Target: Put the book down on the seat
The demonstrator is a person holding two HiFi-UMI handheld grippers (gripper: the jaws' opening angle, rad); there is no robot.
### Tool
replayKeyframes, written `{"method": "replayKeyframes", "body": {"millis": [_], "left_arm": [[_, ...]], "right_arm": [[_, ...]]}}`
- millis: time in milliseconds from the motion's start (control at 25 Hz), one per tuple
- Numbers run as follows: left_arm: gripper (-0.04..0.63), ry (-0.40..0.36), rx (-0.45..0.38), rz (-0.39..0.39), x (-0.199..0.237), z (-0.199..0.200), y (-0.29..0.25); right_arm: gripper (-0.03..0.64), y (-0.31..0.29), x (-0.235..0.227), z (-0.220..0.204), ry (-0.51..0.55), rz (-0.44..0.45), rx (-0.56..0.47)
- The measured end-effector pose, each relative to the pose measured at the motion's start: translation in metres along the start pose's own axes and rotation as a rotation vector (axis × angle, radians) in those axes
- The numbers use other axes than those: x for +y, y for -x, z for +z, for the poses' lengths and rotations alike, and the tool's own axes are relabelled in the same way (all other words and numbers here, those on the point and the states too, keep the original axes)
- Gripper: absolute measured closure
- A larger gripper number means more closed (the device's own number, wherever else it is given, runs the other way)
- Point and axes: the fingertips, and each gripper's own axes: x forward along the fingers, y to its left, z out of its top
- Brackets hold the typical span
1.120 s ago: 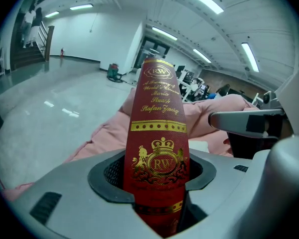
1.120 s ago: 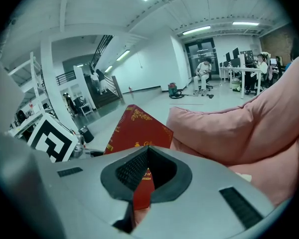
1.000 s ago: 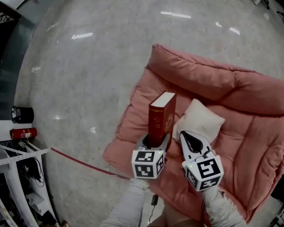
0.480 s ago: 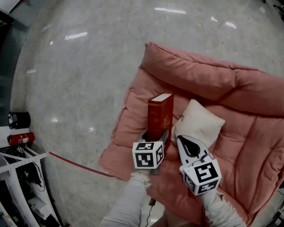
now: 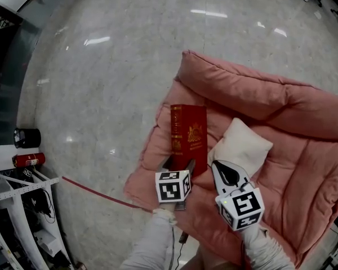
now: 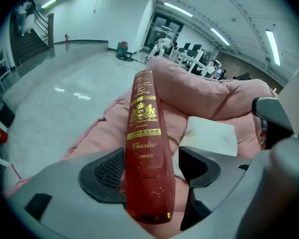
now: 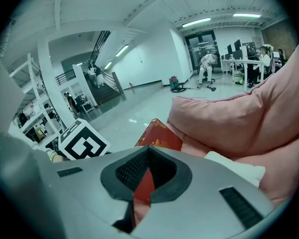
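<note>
Head view is showing the red, gold-stamped book (image 5: 188,136) apparently resting on the padded pink seat (image 5: 304,167), beside a white pillow (image 5: 242,145). Its near end is hiding behind the left gripper (image 5: 176,166), which is pointing steeply down. In the left gripper view the dark ribbed fingers (image 6: 107,173) have just been opening and are standing released either side of the spine. The right gripper (image 5: 225,170) is hovering alongside, fingers clenched on nothing.
</note>
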Motion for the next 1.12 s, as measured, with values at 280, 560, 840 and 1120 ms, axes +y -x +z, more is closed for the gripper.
{"method": "replayKeyframes", "body": {"millis": [280,560,840,1120], "left_arm": [[0.259,0.016,-0.053,0.018,0.003,0.001,0.041],[0.339,0.033,-0.123,0.024,-0.008,-0.002,0.098],[0.469,0.11,-0.227,0.017,-0.023,-0.004,0.16],[0.583,0.097,-0.289,0.062,-0.033,-0.012,0.209]], "right_arm": [[0.612,0.009,0.019,0.011,0.037,0.022,-0.009],[0.612,0.029,0.045,0.025,0.071,0.045,-0.032],[0.612,0.058,0.073,0.027,0.108,0.066,-0.034],[0.612,0.091,0.105,0.027,0.149,0.085,-0.042]]}}
